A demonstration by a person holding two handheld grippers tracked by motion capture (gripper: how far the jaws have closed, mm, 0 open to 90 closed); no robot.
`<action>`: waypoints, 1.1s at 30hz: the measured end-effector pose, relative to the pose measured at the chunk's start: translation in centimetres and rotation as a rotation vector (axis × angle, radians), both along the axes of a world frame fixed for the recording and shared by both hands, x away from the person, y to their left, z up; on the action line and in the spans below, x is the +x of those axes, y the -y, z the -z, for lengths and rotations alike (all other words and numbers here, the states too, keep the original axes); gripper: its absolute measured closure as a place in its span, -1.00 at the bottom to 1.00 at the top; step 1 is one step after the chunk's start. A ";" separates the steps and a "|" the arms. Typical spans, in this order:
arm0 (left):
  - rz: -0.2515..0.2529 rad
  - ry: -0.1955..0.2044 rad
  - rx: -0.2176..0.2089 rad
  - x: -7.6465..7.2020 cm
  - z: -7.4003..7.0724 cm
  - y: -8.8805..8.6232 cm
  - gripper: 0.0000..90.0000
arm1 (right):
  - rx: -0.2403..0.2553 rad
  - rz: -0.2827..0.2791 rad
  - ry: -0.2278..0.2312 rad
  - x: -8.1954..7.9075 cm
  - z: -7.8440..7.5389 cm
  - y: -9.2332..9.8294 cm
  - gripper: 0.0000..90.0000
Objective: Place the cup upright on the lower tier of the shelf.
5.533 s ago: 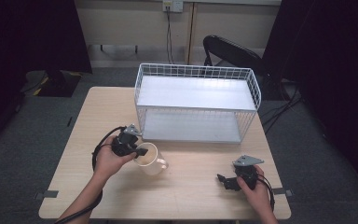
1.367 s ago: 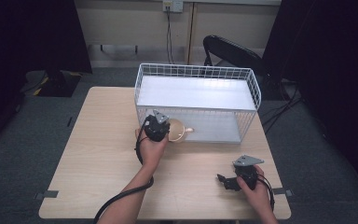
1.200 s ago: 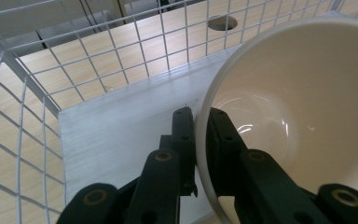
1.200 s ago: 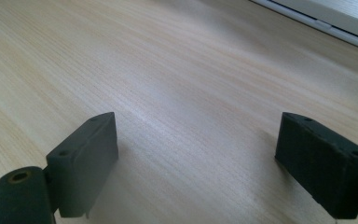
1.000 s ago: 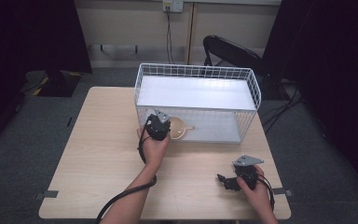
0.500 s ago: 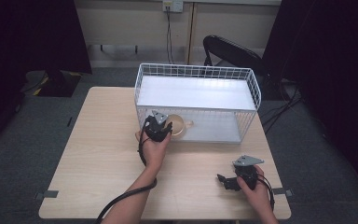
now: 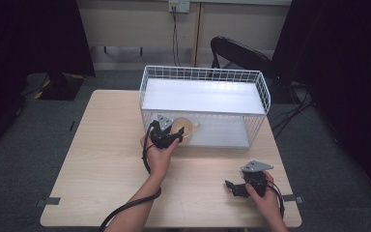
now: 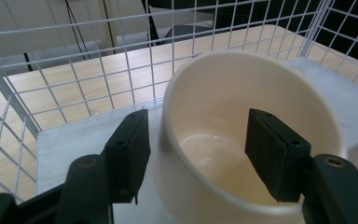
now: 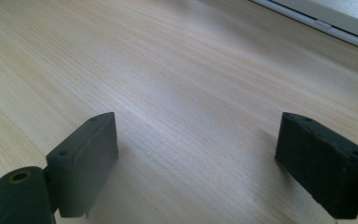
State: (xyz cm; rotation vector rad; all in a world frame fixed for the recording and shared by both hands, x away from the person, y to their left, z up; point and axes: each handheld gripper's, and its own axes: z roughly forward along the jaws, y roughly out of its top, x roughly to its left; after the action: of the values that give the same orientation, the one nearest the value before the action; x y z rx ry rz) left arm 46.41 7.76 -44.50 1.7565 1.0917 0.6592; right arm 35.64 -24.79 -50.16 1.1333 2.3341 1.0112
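A cream cup (image 7: 187,125) stands upright on the lower shelf of the white wire rack (image 7: 205,73), at its front left corner. My left gripper (image 7: 178,135) reaches into the rack's open front. In the left gripper view the cup (image 8: 242,88) has its near wall between my jaws, one pad inside the bowl and one outside. The jaws of my left gripper (image 8: 198,154) have just been opening, and a gap shows between the outer pad and the wall. My right gripper (image 7: 231,187) lies open on the table near the front right, with bare wood between the pads of that gripper (image 9: 200,158).
The wire rack takes up the table's far middle, its mesh (image 8: 121,60) close around the left gripper. The wooden table (image 7: 101,159) has free surface at left and front. A black chair (image 7: 241,53) stands behind the table. Cables trail from both grippers.
The cup went from tilted in the left gripper's grip to standing on the rack's lower shelf, and the left jaws came apart off its wall. The right hand kept still.
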 end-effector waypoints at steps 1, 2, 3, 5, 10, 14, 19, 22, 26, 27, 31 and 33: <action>0.003 0.003 0.000 0.0 -0.2 -0.1 -0.14 | 0.000 0.000 0.000 0.0 0.0 0.0 -0.73; 0.003 0.003 0.000 0.0 -0.2 -0.1 -0.15 | 0.000 0.000 0.000 0.0 0.0 0.0 -0.73; 0.001 0.000 -0.022 0.0 -0.3 -0.1 -0.15 | 0.000 0.000 0.000 0.0 0.0 0.0 -0.73; 0.008 -0.010 -0.025 0.0 -0.3 -0.2 -0.22 | 0.000 0.000 0.000 0.0 0.0 0.0 -0.73; 0.017 -0.023 -0.031 -0.3 -0.1 -0.4 -0.27 | 0.000 0.000 0.000 0.0 0.0 0.0 -0.73; 0.032 -0.012 -0.039 -0.5 -0.5 -0.6 -0.34 | 0.000 0.000 0.000 0.0 0.0 0.0 -0.73; 0.039 -0.009 -0.042 -0.6 -1.1 -0.6 -0.36 | 0.000 0.000 0.000 0.0 0.0 0.0 -0.73; 0.055 -0.017 -0.036 -0.7 -1.6 -0.7 -0.42 | 0.000 0.000 0.000 0.0 0.0 0.0 -0.73; 0.071 -0.022 -0.040 -1.1 -2.1 -0.5 -0.54 | 0.000 0.000 0.000 0.0 0.0 0.0 -0.73; 0.072 -0.037 -0.052 -1.4 -2.3 -0.4 -0.59 | 0.000 0.000 0.000 0.0 0.0 0.0 -0.73; 0.078 -0.021 -0.031 -2.0 -2.4 -0.4 -0.60 | 0.000 0.000 0.000 0.0 0.0 0.0 -0.73; 0.079 -0.033 -0.025 -2.2 -2.3 -0.3 -0.62 | 0.000 0.000 0.000 0.0 0.0 0.0 -0.73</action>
State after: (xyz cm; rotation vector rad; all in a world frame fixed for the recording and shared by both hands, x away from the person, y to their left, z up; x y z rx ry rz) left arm 44.25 8.09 -42.24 1.7851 1.0431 0.5673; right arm 35.64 -24.79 -50.16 1.1332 2.3342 1.0113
